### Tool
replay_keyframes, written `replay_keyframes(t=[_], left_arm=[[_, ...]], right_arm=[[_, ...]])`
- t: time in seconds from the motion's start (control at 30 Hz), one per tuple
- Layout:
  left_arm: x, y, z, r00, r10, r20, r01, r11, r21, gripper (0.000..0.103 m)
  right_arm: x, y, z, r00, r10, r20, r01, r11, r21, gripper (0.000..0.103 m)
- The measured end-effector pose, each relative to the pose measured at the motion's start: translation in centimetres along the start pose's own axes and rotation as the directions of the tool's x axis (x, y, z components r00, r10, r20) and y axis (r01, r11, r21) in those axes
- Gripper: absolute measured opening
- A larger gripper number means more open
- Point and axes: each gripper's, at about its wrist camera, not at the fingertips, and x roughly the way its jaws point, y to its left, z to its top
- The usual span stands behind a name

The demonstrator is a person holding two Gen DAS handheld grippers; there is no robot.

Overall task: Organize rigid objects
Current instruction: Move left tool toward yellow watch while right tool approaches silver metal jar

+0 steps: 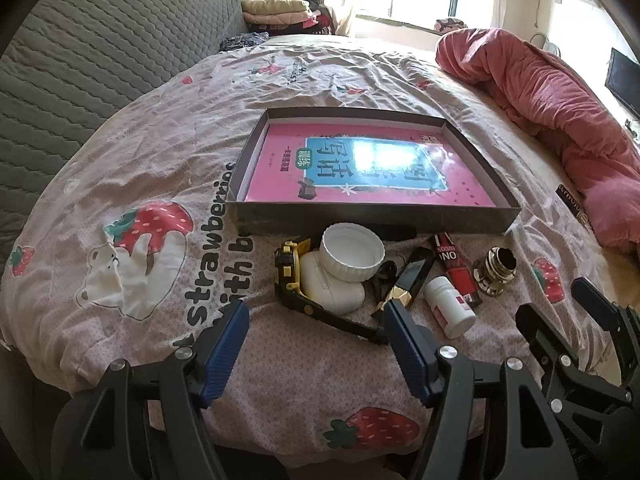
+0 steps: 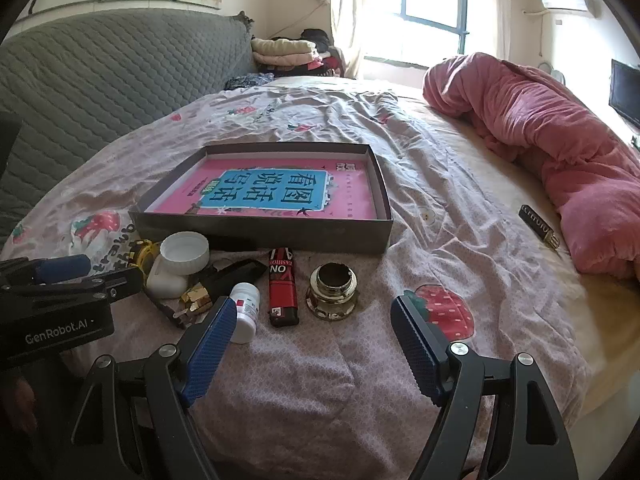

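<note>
Pink book (image 2: 264,192) is seen lying inside a shallow dark box (image 2: 260,234) at frame centre on the bed (image 2: 460,240). Below the box, small items are clustered: white lid (image 2: 185,253), pill bottle (image 2: 245,312), red lighter (image 2: 283,288), brass jar (image 2: 331,291). Left tongs (image 1: 314,344) and right tongs (image 2: 310,344) are held spread, nothing pinched.

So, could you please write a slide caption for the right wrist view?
Open right tongs hover above a gold jar and red lighter, near the shallow box holding a pink book.
</note>
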Motion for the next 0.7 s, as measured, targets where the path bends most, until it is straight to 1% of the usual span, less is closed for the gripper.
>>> replay_keyframes(t=[0.7], left_arm=[[0.26, 0.4, -0.18, 1.0, -0.004, -0.009, 0.004, 1.0, -0.022, 0.069]], right_arm=[[0.03, 0.19, 0.0, 1.0, 0.003, -0.003, -0.003, 1.0, -0.004, 0.08]])
